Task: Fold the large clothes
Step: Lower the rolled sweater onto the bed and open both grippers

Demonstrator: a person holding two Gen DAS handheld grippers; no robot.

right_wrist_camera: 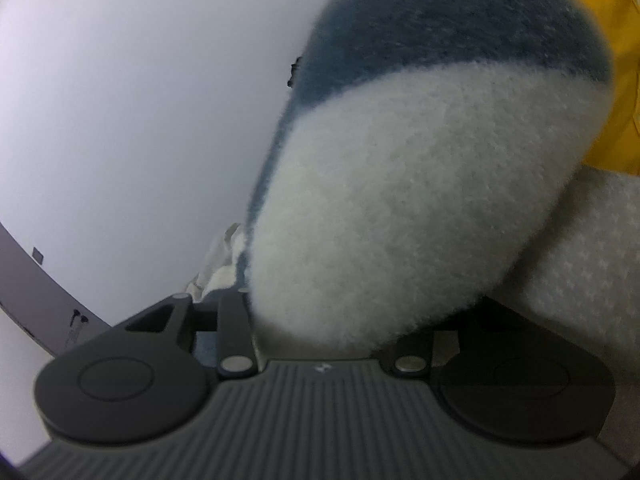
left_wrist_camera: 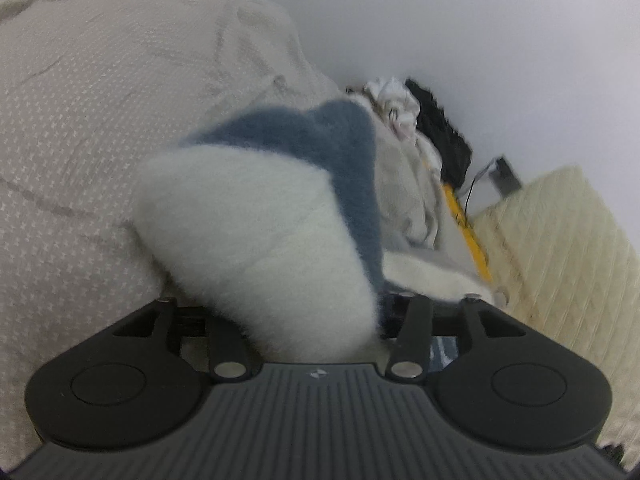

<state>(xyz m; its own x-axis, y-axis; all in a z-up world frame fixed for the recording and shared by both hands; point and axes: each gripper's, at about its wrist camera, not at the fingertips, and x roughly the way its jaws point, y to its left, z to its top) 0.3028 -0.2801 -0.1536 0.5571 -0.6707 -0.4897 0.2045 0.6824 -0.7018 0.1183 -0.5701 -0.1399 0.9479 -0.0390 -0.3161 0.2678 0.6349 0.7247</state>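
A fluffy white and blue-grey garment (left_wrist_camera: 256,216) bulges up between the jaws of my left gripper (left_wrist_camera: 288,288) and hides both fingers; only the black linkages at the base show. It rests against the beige patterned bed cover (left_wrist_camera: 80,120). In the right wrist view the same fleece garment (right_wrist_camera: 420,180) fills the space between the jaws of my right gripper (right_wrist_camera: 352,280) and covers its fingers too. Whether the pads press on the cloth is hidden in both views. The bed cover (right_wrist_camera: 580,280) lies to the right of it.
A pile of crumpled clothes (left_wrist_camera: 396,108) and a black item (left_wrist_camera: 440,136) lie by the white wall (left_wrist_camera: 480,20). A yellow strip (left_wrist_camera: 464,220) and a cream quilted surface (left_wrist_camera: 560,240) are to the right. Yellow fabric (right_wrist_camera: 616,80) sits behind the garment.
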